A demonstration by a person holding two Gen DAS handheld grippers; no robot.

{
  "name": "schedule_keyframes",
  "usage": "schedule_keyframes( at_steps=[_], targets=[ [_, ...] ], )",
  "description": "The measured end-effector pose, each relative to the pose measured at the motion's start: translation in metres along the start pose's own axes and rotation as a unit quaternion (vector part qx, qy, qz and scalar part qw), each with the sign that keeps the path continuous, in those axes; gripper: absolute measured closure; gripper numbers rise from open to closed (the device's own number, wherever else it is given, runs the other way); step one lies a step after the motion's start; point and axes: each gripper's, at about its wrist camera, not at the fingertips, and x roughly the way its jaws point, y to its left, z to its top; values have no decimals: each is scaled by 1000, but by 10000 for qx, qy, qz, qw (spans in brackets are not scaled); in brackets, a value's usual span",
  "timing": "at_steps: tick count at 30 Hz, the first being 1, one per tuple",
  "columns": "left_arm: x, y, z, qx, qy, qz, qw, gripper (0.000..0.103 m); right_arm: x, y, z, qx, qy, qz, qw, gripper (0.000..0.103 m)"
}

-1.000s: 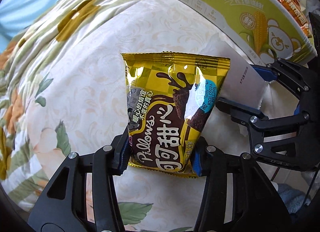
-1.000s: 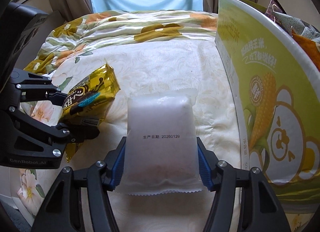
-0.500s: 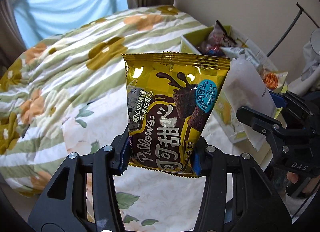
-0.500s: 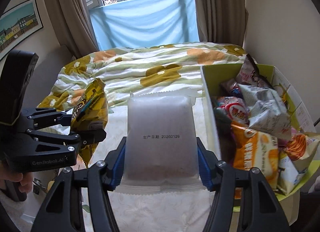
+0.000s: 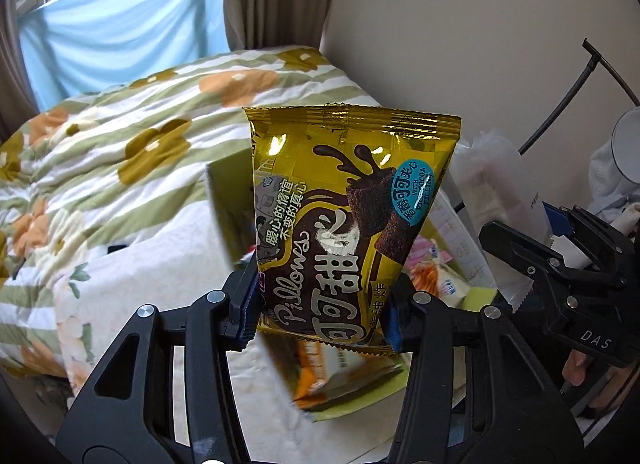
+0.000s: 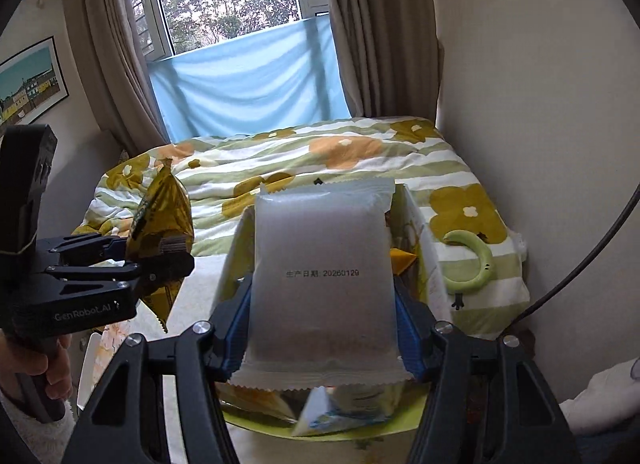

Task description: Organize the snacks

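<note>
My left gripper [image 5: 324,304] is shut on the lower end of a gold chocolate Pillows packet [image 5: 348,223], held upright in the air. The right wrist view shows that left gripper [image 6: 160,254] at the left, gold packet [image 6: 164,223] edge-on. My right gripper [image 6: 322,340] is shut on a frosted white packet [image 6: 324,280] with a printed date. Seen from the left, the right gripper [image 5: 524,223] and its white packet [image 5: 492,191] hang to the right. Below both packets lies the yellow-green snack box [image 6: 236,248], mostly hidden, with several bags inside.
The box [image 5: 218,203] stands on a bed with a flowered quilt [image 5: 120,151], against the wall on the right. A green crescent-shaped toy [image 6: 472,260] lies on the quilt right of the box. A person's hand [image 6: 52,364] grips the left handle. Window and curtains stand behind.
Both grippers have risen from the bed surface with their packets still clamped. They now hang over the open box, which was beside them before.
</note>
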Motion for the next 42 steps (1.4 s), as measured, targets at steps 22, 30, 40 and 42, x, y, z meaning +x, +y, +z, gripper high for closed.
schedule_keyframes(
  at_steps=[22,30,40,42],
  targets=[
    [-3,4,-38,-974,4,639,9932,1,5,-71,16,-180,108,526,9984,45],
    [-21,26,-50,-1297,-47,1050,9860,1,24,-32,44,-643,258,1108,9914,45],
    [-23,40,-77,-1665,142,1299,9774,1,94,-21,26,-635,1042,1060,9868,9],
    [-22,42,-83,-1701,171,1294,9767,1,90,-27,20,-511,930,1115,9881,0]
  ],
)
